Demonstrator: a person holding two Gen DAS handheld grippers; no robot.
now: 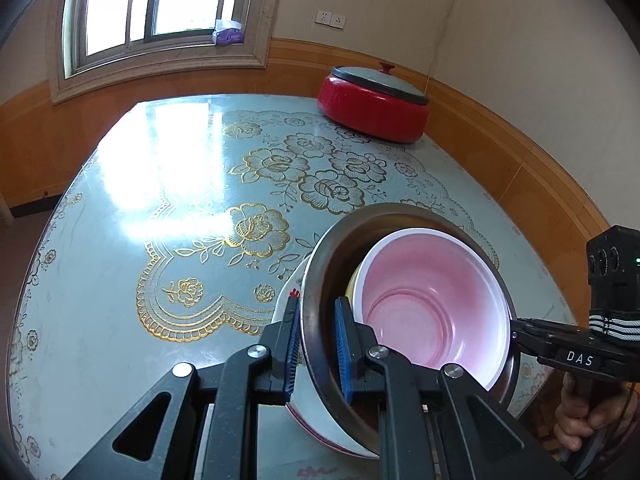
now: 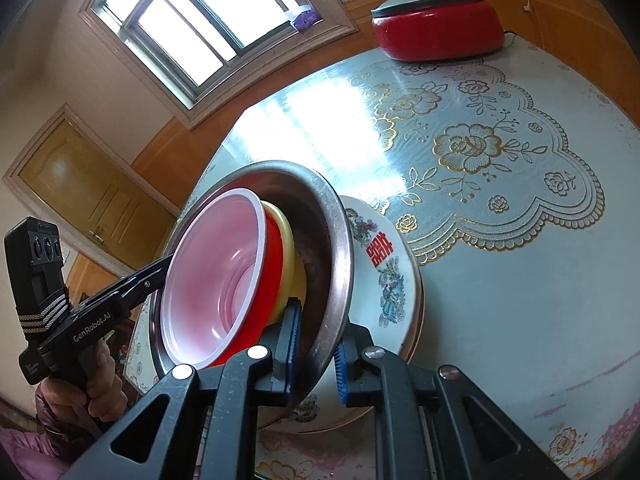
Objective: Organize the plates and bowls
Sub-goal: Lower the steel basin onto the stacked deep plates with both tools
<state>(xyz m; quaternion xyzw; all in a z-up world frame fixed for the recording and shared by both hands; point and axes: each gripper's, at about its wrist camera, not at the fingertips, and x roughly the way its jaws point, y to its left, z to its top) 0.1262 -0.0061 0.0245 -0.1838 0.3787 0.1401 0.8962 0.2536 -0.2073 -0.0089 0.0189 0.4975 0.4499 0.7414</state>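
Note:
A steel bowl (image 1: 320,280) (image 2: 340,256) holds a yellow bowl (image 2: 286,240) and, inside that, a red bowl with a pink-white inside (image 1: 432,300) (image 2: 224,272). The stack sits on a white plate with a red character and flower print (image 2: 386,264) (image 1: 286,300). My left gripper (image 1: 318,344) is shut on the steel bowl's rim at its left side. My right gripper (image 2: 318,344) is shut on the rim at the opposite side; it also shows at the right edge of the left wrist view (image 1: 516,330). The left gripper shows in the right wrist view (image 2: 160,270).
The round table (image 1: 160,184) (image 2: 520,280) has a pale blue cloth with gold flowers. A red electric pot with a grey lid (image 1: 374,100) (image 2: 436,24) stands at the far edge by the wall. A window and a door are behind.

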